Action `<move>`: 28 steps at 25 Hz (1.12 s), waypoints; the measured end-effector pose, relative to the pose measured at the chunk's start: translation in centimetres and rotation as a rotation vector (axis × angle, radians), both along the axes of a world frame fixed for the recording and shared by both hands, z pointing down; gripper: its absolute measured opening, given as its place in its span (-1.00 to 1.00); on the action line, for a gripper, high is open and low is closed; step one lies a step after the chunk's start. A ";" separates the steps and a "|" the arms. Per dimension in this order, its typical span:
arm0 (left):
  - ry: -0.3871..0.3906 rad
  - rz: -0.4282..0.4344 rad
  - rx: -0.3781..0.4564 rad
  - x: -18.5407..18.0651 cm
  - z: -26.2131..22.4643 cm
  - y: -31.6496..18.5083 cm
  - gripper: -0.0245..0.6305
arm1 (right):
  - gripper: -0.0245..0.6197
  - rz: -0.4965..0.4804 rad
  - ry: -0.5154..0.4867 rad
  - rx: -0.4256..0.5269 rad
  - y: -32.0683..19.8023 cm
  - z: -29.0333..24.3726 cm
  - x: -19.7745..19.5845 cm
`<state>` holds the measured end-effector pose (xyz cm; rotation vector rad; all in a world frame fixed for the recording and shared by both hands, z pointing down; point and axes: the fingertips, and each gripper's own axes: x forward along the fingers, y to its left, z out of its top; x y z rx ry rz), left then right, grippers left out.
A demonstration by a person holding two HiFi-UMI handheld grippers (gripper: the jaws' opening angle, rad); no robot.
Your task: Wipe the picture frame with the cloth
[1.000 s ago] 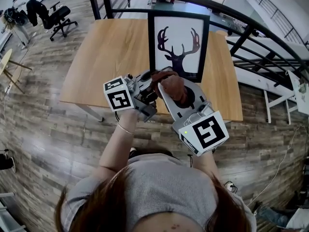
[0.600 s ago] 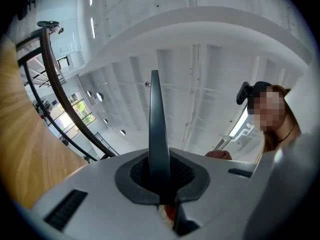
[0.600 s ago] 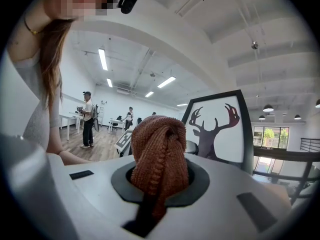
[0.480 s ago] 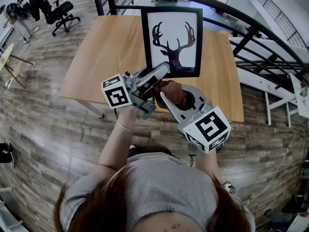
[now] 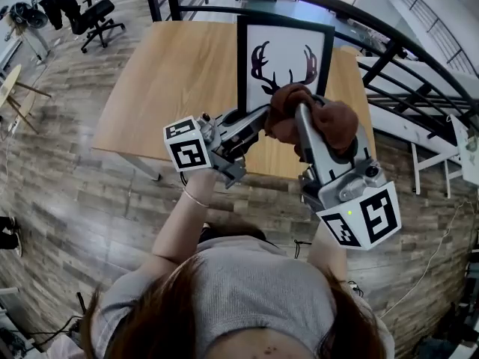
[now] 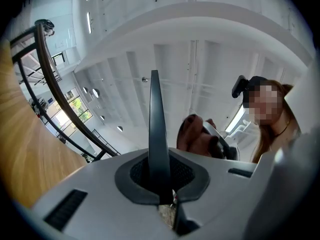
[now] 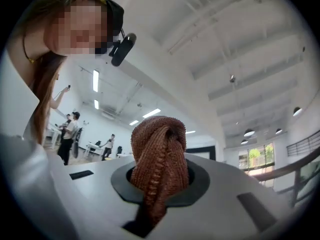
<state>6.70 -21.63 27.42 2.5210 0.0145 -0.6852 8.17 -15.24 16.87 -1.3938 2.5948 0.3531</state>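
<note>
- Brown knitted cloth [image 5: 337, 126] is bunched round the tip of the right gripper [image 5: 302, 118]. In the right gripper view its jaws are clamped on the fabric, which bulges up out of them in a thick fold.
- The cloth lies against the lower part of the picture frame [image 5: 284, 58], over its bottom right corner.
- The frame is black, with a dark antlered deer head on white. It stands upright over the far side of the wooden table [image 5: 172, 81], facing the person.
- Its bottom edge is hidden behind the cloth and the two grippers, so I cannot tell whether it rests on the tabletop.
- The left gripper [image 5: 262, 114] reaches in from the left at the frame's lower left. Its jaws are pinched on the frame's thin dark edge — seen edge-on in the left gripper view.
- A dark curved railing [image 5: 352, 13] runs behind the table.
</note>
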 end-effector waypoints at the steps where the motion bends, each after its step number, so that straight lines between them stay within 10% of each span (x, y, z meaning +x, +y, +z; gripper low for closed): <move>1: -0.003 0.006 0.004 0.0 0.0 0.0 -0.85 | -0.78 0.054 -0.017 0.053 -0.5 -1.5 0.8; 7: -0.044 0.032 0.058 -0.3 -0.3 0.5 -0.85 | -0.78 0.233 -0.055 0.233 -4.2 -7.3 2.7; 18: -0.058 0.022 0.118 -0.7 -1.0 0.9 -0.85 | -0.78 0.417 0.269 0.271 -8.6 -5.2 -0.1; 28: -0.050 0.014 0.126 -0.8 -0.8 0.9 -0.85 | -0.78 0.437 0.293 0.236 -8.5 -3.6 -1.2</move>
